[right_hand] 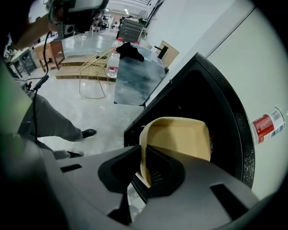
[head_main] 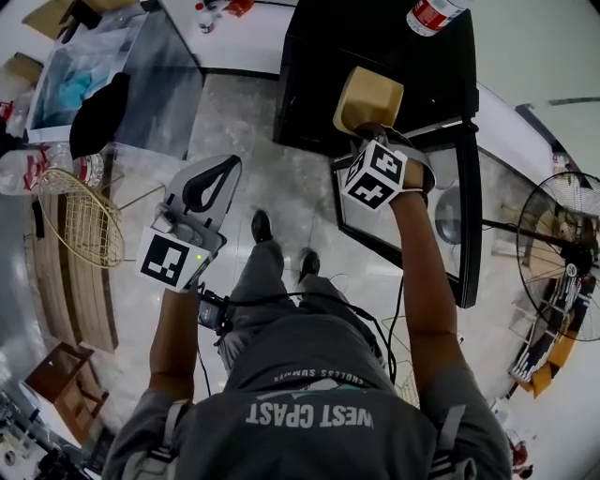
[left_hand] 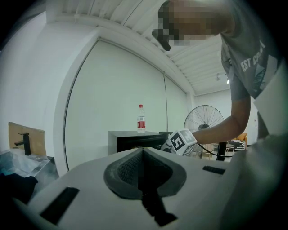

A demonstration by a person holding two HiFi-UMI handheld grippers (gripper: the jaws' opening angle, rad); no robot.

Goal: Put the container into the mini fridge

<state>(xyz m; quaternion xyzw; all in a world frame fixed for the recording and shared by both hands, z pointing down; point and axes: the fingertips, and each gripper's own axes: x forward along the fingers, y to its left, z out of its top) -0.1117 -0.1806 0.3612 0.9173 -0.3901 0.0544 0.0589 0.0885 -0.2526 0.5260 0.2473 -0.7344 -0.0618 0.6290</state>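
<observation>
1. While its jaws pinch the thin rim, the right gripper [right_hand: 143,168] holds the smooth, tan, round-cornered container [right_hand: 180,137] at the black fridge's [right_hand: 225,103] mouth, seemingly not fully inside.
2. Left gripper [left_hand: 143,175]: ribbed jaws pressed together, empty.

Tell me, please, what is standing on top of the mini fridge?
Only a red-labelled water bottle shows on the mini fridge; the tan container in the right gripper covers part of its front edge.
</observation>
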